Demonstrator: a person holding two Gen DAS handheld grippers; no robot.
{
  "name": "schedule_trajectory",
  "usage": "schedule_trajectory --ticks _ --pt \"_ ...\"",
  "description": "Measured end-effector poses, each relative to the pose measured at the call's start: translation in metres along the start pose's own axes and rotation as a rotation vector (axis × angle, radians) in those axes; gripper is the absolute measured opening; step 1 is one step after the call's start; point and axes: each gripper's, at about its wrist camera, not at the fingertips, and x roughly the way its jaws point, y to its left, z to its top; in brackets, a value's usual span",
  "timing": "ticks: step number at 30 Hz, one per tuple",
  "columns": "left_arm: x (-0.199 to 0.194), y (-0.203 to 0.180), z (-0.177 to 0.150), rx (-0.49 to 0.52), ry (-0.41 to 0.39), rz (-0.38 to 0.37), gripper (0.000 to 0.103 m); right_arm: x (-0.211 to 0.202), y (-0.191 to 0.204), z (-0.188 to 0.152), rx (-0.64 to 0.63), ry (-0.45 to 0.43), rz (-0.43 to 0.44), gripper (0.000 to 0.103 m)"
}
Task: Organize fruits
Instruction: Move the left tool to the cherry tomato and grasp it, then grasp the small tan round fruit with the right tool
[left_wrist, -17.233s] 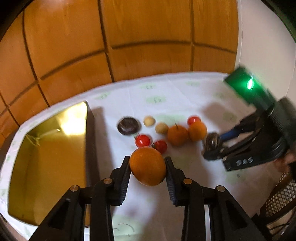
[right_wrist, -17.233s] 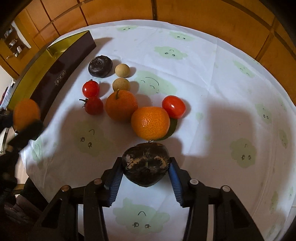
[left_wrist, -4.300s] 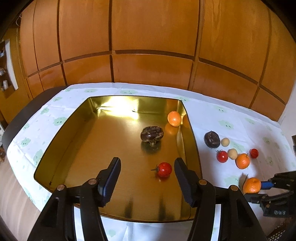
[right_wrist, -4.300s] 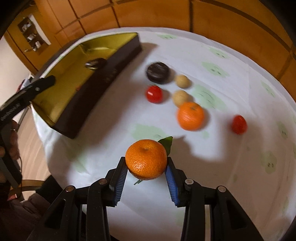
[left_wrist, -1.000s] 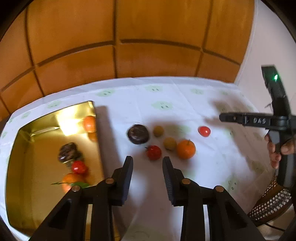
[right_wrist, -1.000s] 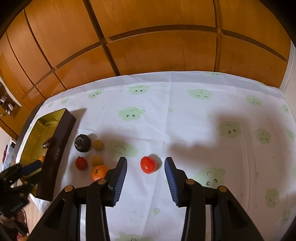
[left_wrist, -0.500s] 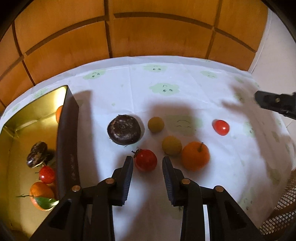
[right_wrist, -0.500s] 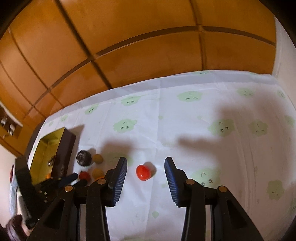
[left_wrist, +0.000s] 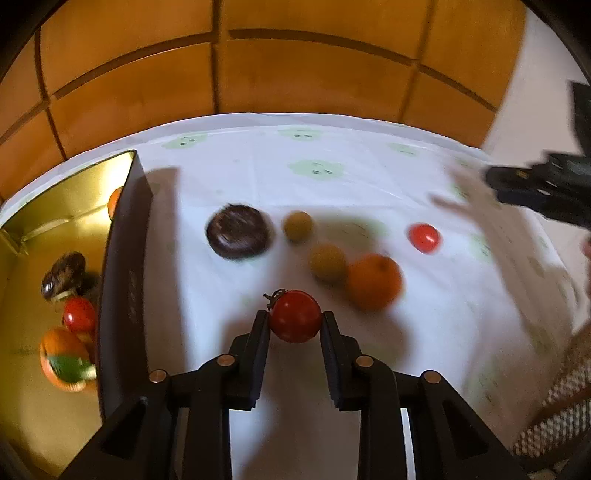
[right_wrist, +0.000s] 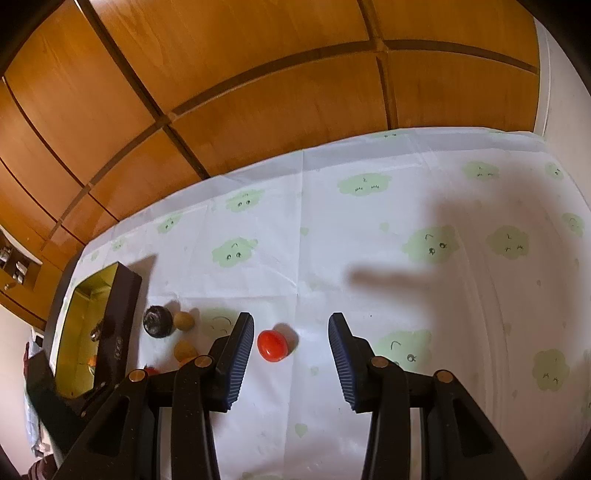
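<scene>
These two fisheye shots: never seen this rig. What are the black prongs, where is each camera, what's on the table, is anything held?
No robot here: a person carries a hand-held gripper in each hand, with a camera on each looking forward along its two fingers. The black prongs are those fingers.

Left view: the left hand-held gripper has just been closing and is shut on a stemmed red tomato. Beside it is a gold-lined box that already holds some fruit. On the cloud-print tablecloth lie a dark round fruit, two small tan fruits, an orange and a second red tomato.

Right view: the right hand-held gripper is open, holding nothing, with that second tomato lying between its fingers.
</scene>
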Motion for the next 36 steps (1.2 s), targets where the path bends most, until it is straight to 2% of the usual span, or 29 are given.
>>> schedule_trajectory --ticks 6,8,17,22,27,36 --pt "-0.006 -0.013 -0.032 0.056 -0.001 -0.004 0.028 0.008 0.007 -0.006 -0.023 0.044 0.028 0.043" --pt "-0.008 -0.016 -0.038 0.072 -0.025 0.005 0.028 0.009 0.012 -0.008 -0.034 0.053 0.049 0.043" --pt "-0.007 -0.012 -0.043 0.064 -0.053 -0.019 0.028 0.019 0.053 -0.024 -0.16 0.119 0.162 0.043" --pt "-0.007 -0.01 -0.044 0.056 -0.064 -0.031 0.028 0.032 0.095 -0.029 -0.272 0.158 0.202 0.043" --pt "-0.006 -0.008 -0.045 0.05 -0.07 -0.044 0.028 0.063 0.135 -0.03 -0.411 0.229 0.147 0.043" --pt "-0.008 -0.005 -0.046 0.042 -0.08 -0.059 0.028 0.108 0.153 -0.033 -0.525 0.319 0.034 0.043"
